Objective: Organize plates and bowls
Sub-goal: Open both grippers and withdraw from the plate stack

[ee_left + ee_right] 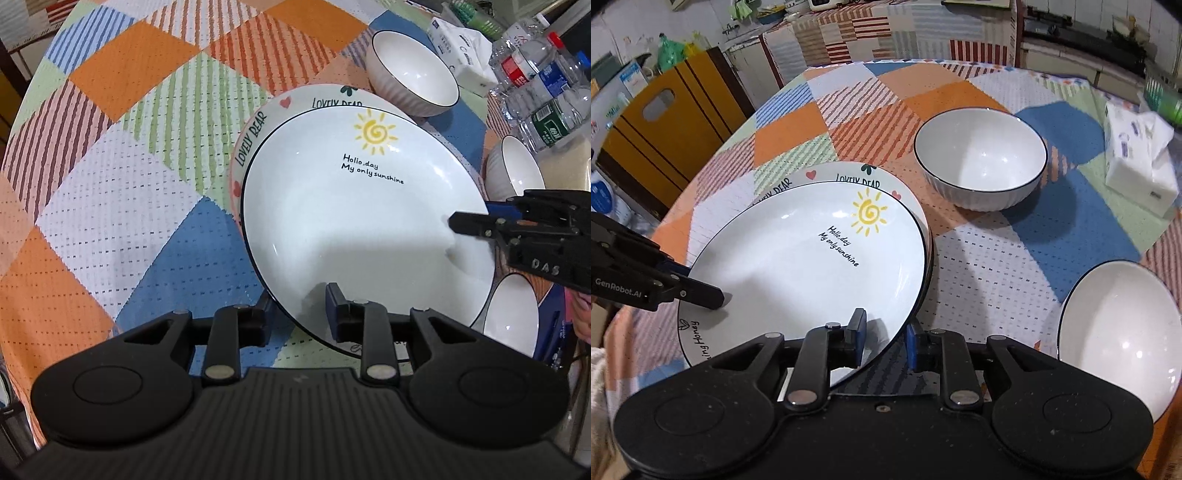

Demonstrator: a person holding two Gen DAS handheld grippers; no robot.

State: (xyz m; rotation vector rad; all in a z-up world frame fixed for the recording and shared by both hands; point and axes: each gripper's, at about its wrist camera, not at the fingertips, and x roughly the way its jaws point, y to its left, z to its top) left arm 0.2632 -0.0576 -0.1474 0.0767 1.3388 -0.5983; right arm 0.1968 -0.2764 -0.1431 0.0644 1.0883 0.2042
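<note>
Sunshine plate (354, 229) lies stacked on the Lovely Bear plate (251, 136). Left gripper (301, 314) and right gripper (882, 338) each straddle its near rim, jaws narrow; pad contact unclear.

Sunshine plate (798, 258) on the bear plate (846, 175), bowl (980, 158) behind, another bowl (1119, 332) right.

Two plates lie stacked on the desk (110, 184): the sun plate (351, 229) on top and the Lovely Bear plate (255, 129) beneath it. Three white bowls stand near them: the far bowl (413, 74), the middle bowl (517, 166) and the near bowl (513, 317). One tissue pack (1137, 158) lies there, and several plastic bottles (543, 85), too crowded to count exactly.
</note>
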